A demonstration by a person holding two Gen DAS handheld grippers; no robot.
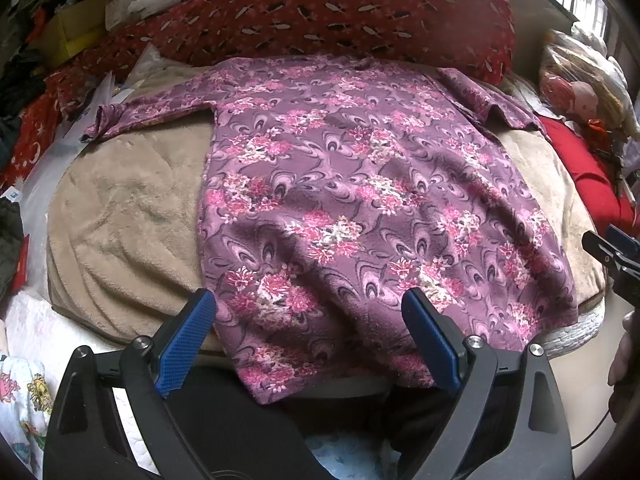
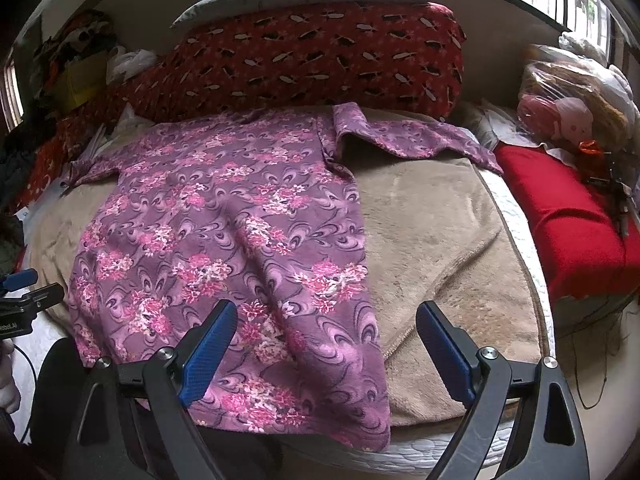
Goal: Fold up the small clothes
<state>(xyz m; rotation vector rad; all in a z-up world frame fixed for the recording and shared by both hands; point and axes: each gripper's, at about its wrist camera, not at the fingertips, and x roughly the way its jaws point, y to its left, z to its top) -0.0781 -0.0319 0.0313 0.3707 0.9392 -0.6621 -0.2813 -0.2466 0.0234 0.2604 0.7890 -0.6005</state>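
A purple flowered shirt [image 1: 360,184] lies spread flat, front or back uppermost, on a beige blanket [image 1: 120,216] that covers the bed; its hem hangs just over the near edge of the bed and both sleeves reach out toward the far side corners. The left claw [image 1: 308,320] hovers, jaws wide apart and holding nothing, over the hem at the shirt's left side; the right claw [image 2: 326,332] hovers, likewise spread and empty, over the hem's right corner. Judged step: beginning the first fold. To do it well, each claw should probably pinch one layer-pair at an edge, not a bunch of loose cloth, and both should lift together so that the crease runs straight; the soft blanket may drag and wrinkle under the shirt. Along the far edge of the bed lies a red patterned pillow [image 2: 312,56]; a red cushion [image 2: 568,216] sits at the right edge, with bagged clutter and a window behind.
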